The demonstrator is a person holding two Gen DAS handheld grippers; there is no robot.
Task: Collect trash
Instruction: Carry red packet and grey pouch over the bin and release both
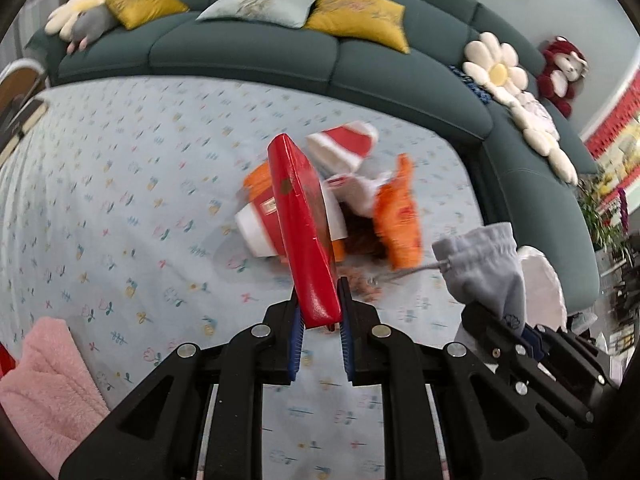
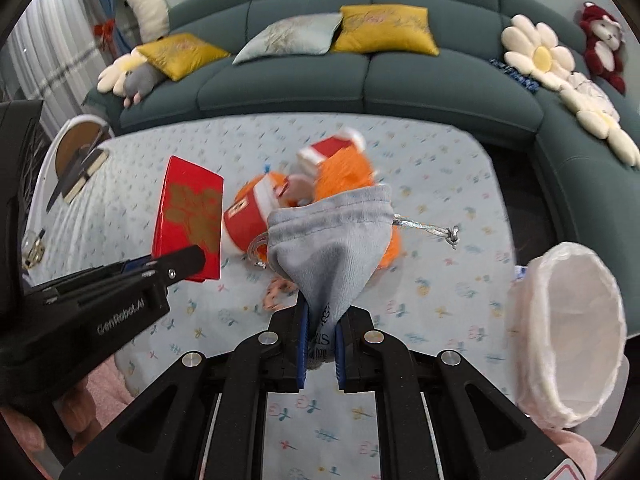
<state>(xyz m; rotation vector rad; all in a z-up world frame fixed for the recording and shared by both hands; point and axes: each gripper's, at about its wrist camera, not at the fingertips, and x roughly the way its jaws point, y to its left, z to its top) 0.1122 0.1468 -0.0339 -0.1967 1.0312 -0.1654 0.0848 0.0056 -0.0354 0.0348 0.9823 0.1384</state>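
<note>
Left gripper [image 1: 320, 316] clamps red packet [image 1: 304, 232]; right gripper [image 2: 322, 332] pinches grey pouch [image 2: 332, 240]. Carry both steadily over lined bin [image 2: 568, 336], then release.

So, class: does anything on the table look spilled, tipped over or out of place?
Yes. Orange crumbs lie scattered on the tablecloth beside a heap of tipped red-and-white cups and orange wrappers; it looks like a spill.

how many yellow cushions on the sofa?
2. One yellow cushion lies at the left end of the sofa, beside the plush toys; the other leans on the backrest right of the pale blue cushion. None looks hidden.
</note>
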